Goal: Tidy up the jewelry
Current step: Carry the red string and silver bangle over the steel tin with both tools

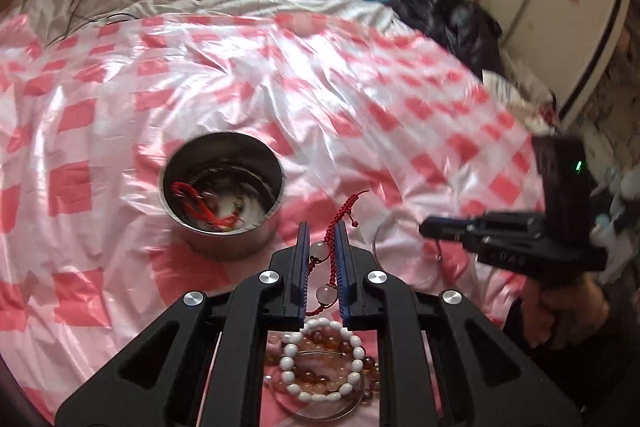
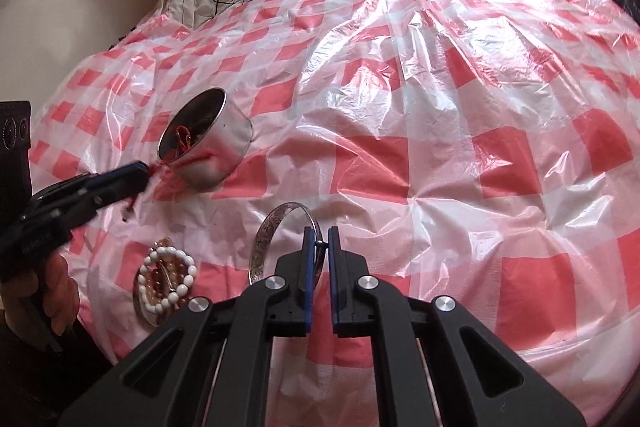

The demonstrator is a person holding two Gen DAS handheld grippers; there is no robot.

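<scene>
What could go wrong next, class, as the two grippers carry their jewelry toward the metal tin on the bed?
1. The left gripper pinches only the thin cord of the red cord bracelet; its pale beads dangle and might snag the metal tin rim.
2. The right gripper holds the silver bangle by one edge, so it may swing or slip.
3. The tin sits on a wrinkled plastic sheet and might tip if bumped.

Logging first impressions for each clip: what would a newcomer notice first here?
The red-and-white checked plastic sheet covering the bed dominates. On it stands a steel tin with red cord inside, beside a heap of bead bracelets. The left claw pinches a red-cord bracelet; the right claw grips a silver bangle.
</scene>
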